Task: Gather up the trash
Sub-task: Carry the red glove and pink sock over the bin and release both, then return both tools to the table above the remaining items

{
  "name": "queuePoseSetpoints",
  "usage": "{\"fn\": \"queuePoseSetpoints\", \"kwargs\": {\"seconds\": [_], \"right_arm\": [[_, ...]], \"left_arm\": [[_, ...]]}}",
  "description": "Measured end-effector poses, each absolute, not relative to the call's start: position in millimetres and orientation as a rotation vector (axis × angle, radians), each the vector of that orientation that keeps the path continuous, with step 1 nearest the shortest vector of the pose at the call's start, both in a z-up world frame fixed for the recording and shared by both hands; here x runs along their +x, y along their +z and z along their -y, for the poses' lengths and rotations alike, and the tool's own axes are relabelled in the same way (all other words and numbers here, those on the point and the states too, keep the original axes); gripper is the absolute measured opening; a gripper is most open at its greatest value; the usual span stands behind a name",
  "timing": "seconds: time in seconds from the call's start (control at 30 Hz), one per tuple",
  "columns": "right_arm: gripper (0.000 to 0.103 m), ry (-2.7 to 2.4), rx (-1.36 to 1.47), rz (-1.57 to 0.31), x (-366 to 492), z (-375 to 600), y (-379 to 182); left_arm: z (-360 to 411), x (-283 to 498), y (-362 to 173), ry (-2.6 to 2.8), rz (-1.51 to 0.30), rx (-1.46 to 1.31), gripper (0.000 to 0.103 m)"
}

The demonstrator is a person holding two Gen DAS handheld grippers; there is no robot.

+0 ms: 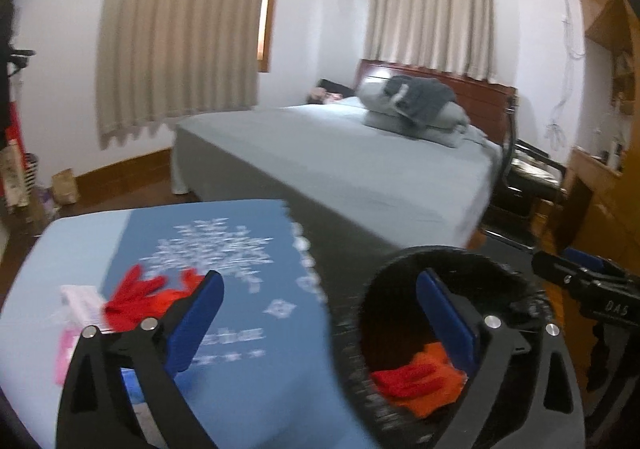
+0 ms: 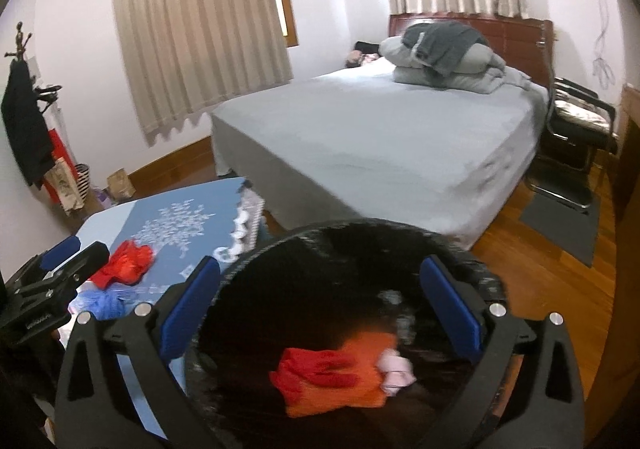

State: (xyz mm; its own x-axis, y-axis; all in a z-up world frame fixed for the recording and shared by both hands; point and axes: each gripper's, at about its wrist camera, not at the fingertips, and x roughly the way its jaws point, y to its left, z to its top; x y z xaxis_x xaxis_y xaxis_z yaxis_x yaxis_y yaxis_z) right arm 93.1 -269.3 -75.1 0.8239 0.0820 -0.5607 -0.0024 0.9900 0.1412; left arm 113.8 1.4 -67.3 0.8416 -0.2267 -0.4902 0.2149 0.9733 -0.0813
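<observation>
A round black bin [image 2: 340, 249] stands beside a blue-clothed table [image 2: 176, 217]; it holds a red piece [image 2: 316, 369], an orange piece [image 2: 360, 393] and a pink wad [image 2: 396, 369]. My right gripper [image 2: 320, 313] is open and empty above the bin's mouth. My left gripper [image 1: 320, 321] is open and empty, straddling the table edge and the bin rim [image 1: 440, 253]. On the table lie a red glove [image 1: 136, 297], pink packaging [image 1: 80, 305] and a blue crumpled piece [image 2: 106, 301]. The red glove also shows in the right wrist view [image 2: 126, 263].
A bed [image 2: 380, 145] with grey bedding fills the room behind the table. A black chair [image 2: 580, 129] and a grey mat [image 2: 560, 225] lie to the right on the wooden floor. Bags [image 2: 120, 185] stand by the left wall.
</observation>
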Motion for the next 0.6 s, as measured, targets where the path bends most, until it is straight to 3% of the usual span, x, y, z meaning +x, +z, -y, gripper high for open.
{"fn": "queuePoseSetpoints", "kwargs": {"seconds": [0.6], "right_arm": [[0.098, 0.267, 0.077, -0.643, 127.4, 138.0, -90.0]], "left_arm": [[-155.7, 90.6, -97.5, 0.125, -0.564, -0.048, 0.094]]}}
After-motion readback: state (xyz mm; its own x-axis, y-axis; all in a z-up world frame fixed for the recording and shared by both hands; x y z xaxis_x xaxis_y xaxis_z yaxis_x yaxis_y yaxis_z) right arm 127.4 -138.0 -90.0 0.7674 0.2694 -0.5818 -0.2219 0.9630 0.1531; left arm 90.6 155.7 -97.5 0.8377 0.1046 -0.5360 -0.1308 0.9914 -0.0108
